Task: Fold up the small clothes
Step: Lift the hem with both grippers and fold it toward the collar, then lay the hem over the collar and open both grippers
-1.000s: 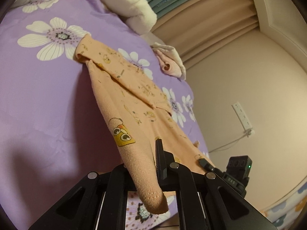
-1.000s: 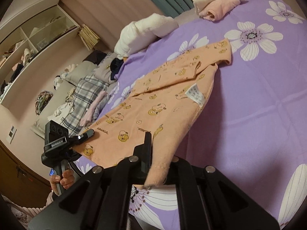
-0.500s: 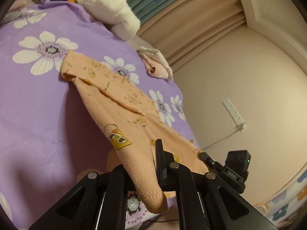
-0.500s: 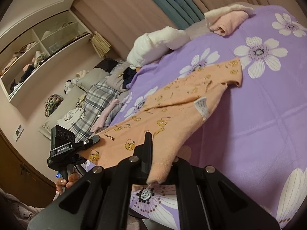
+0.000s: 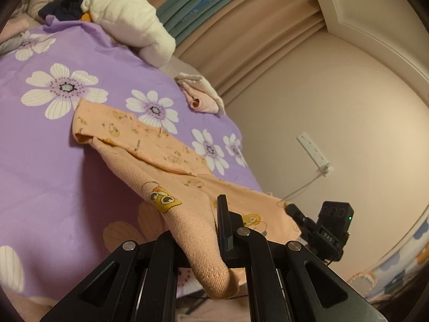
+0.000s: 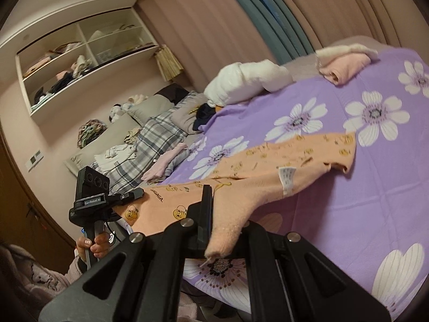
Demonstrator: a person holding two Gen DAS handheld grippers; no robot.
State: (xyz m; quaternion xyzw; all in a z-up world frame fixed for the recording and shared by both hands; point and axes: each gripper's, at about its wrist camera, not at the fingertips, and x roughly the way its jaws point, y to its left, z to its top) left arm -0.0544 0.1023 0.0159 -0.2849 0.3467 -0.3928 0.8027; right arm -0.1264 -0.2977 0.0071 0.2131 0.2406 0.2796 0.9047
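Observation:
A small orange garment (image 5: 150, 155) printed with yellow cartoon figures is stretched between my two grippers above a purple flowered bedspread (image 5: 48, 166). My left gripper (image 5: 214, 230) is shut on one near corner, which hangs over its fingers. My right gripper (image 6: 214, 220) is shut on the other near corner (image 6: 228, 230). The far end of the garment (image 6: 335, 150) rests on the bed, with a white care label (image 6: 287, 179) showing. Each gripper also shows in the other's view, the right one (image 5: 303, 218) and the left one (image 6: 128, 196).
A rolled white blanket (image 5: 131, 24) and a folded pink garment (image 5: 201, 99) lie at the far side of the bed. A plaid cloth pile (image 6: 150, 145) and pillows lie at the left. Curtains, a wall shelf (image 6: 80, 61) and a wall socket (image 5: 313, 153) surround the bed.
Both grippers have pulled back and up with the garment, drawing it towards the near bed edge. More of the bed and room shows beyond it.

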